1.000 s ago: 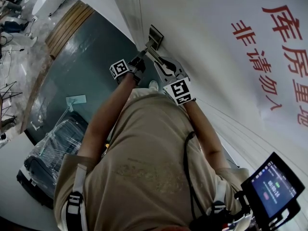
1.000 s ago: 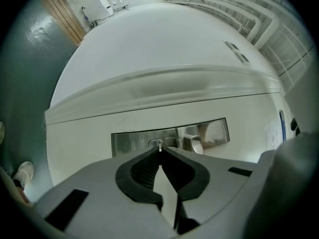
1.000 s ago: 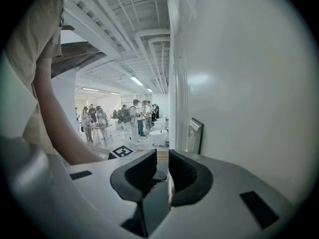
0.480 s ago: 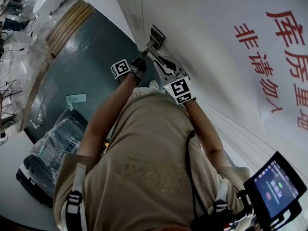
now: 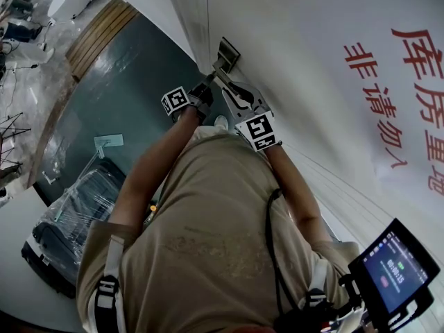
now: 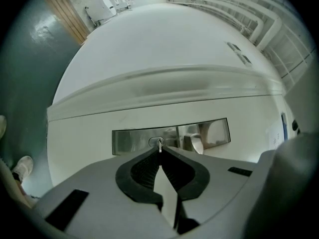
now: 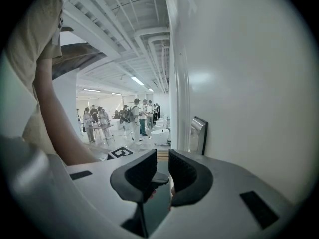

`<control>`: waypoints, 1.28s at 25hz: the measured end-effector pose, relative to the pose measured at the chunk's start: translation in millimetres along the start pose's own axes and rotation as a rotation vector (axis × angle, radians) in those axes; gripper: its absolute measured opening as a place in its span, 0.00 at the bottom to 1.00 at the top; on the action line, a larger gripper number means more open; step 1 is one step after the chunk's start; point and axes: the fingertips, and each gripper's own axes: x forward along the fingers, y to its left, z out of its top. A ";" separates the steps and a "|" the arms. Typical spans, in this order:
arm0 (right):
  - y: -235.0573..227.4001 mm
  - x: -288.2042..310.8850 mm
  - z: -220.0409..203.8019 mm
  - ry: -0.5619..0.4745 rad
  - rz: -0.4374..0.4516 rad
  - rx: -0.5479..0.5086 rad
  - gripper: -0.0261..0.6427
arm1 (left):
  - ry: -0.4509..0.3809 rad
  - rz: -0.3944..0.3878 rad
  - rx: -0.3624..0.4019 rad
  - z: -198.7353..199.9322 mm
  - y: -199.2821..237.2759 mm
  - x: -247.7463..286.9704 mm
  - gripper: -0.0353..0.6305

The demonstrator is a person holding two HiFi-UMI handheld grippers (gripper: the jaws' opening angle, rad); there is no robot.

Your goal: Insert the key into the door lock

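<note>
- The left gripper (image 6: 159,152) is clamped shut on a small silver key (image 6: 159,144), and only a sliver of the key pokes out past the tips.
- The key stands right at the round keyhole (image 6: 155,141) in the steel lock plate (image 6: 132,141), at 12 o'clock from the jaws. I can't make out how deep it sits.
- The plate is fixed to the white door (image 5: 291,61), which carries red characters (image 5: 406,75).
- The right gripper (image 7: 162,158) has its jaws apart with nothing between them. In the head view it sits at about 4 o'clock from the left gripper, close beside the door.
- From the right gripper, the lock plate shows at 1 o'clock.
- A plastic-wrapped suitcase (image 5: 76,220) stands on the floor, well apart from the door.
</note>
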 end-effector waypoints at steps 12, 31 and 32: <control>-2.7 -1.5 -1.6 0.004 -0.009 0.006 0.13 | -0.017 -0.019 -0.029 2.2 1.3 5.5 0.10; -7.2 -4.7 -4.1 -0.001 -0.011 -0.002 0.13 | 0.000 -0.031 -0.017 4.0 4.1 12.0 0.10; -7.0 -4.5 -3.0 -0.001 -0.010 -0.001 0.13 | -0.001 -0.032 -0.021 4.3 4.0 12.7 0.10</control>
